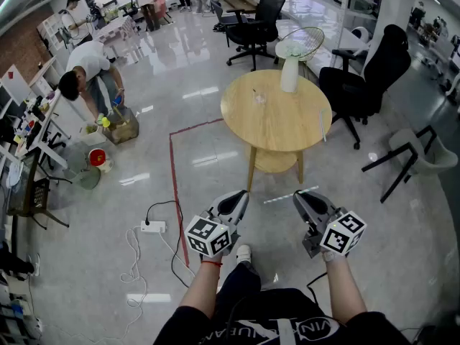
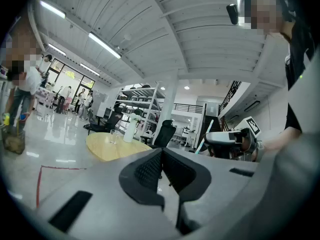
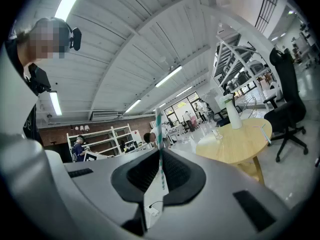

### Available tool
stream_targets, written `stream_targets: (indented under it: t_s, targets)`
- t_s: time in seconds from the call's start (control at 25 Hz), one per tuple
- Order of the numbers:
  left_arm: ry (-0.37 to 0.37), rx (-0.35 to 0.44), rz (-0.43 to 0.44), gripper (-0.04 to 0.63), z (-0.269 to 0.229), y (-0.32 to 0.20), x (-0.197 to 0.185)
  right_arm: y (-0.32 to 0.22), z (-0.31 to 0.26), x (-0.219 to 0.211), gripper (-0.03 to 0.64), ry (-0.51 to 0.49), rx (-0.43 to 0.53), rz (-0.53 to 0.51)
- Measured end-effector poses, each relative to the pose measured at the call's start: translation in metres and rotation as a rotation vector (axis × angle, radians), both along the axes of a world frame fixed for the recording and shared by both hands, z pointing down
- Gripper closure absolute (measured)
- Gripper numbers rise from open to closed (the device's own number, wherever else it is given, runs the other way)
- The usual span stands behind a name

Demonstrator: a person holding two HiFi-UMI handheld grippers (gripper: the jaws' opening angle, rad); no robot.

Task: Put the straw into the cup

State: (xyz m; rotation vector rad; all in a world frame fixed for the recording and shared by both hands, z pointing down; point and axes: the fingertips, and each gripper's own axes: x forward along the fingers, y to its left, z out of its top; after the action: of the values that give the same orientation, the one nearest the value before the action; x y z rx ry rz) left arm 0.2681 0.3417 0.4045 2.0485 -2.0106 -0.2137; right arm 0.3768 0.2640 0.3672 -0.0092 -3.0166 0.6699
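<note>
At the lower left of the head view a power strip and its loose white cable lie on the floor just left of a red tape line. A step that way could catch a foot and jolt both hands. Low and centre, the left gripper has its jaws pressed together with nothing between them. Beside it the right gripper is clenched on the striped straw, which stands up out of the jaws with much of its length free. The thin tip may therefore wobble and strike the rim instead of dropping in, and a light cup could tip. The cup stands on the round wooden table, upper centre, well apart from both grippers and near a white vase that the straw hand could brush. Open floor lies before the table's near edge. Black chairs crowd its right and far sides, so the near side looks clearest.
</note>
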Motion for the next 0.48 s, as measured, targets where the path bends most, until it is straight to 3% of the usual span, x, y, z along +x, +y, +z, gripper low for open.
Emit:
stream_targets:
  t_s: [0.48]
  targets:
    - [-0.001,-0.012,0.068,0.588,0.006,-0.075,-0.124,-0.067,0.01,-0.124,0.597,0.036,-0.003,0.066]
